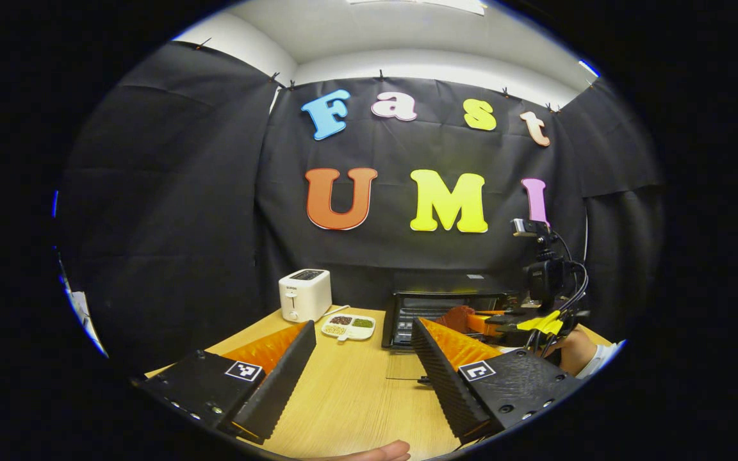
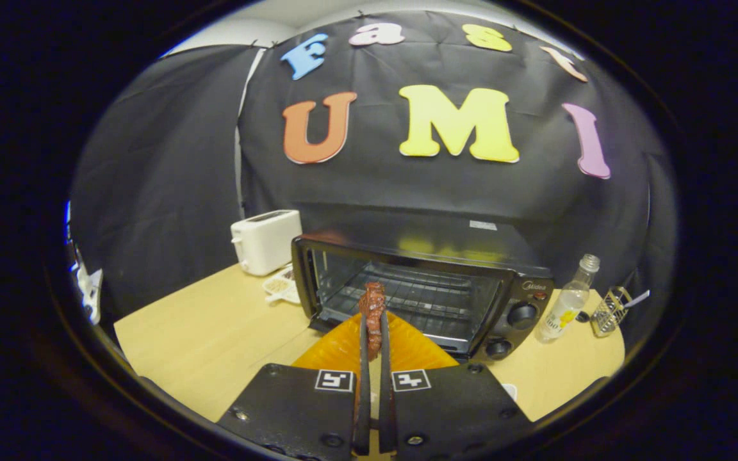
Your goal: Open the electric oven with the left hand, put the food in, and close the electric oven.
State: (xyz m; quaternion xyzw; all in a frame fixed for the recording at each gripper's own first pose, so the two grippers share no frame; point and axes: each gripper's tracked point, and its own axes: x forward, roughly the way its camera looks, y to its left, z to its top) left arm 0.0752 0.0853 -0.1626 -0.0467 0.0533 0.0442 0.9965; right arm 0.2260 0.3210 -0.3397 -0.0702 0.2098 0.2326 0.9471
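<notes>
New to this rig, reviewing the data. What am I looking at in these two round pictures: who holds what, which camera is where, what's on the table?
No robot arm here: a person holds a two-finger gripper in each hand, and each gripper carries a fisheye camera looking along its own fingers.

The left gripper view shows the left gripper open, holding nothing, over the light wooden table. Farther off it shows the other gripper and the hand holding it.

In the right gripper view, the right gripper is shut on a reddish-brown piece of food, in front of the black electric oven, whose door is open.

Also on the table: a white toaster, a white divided dish, a clear bottle and a small wire basket.
</notes>
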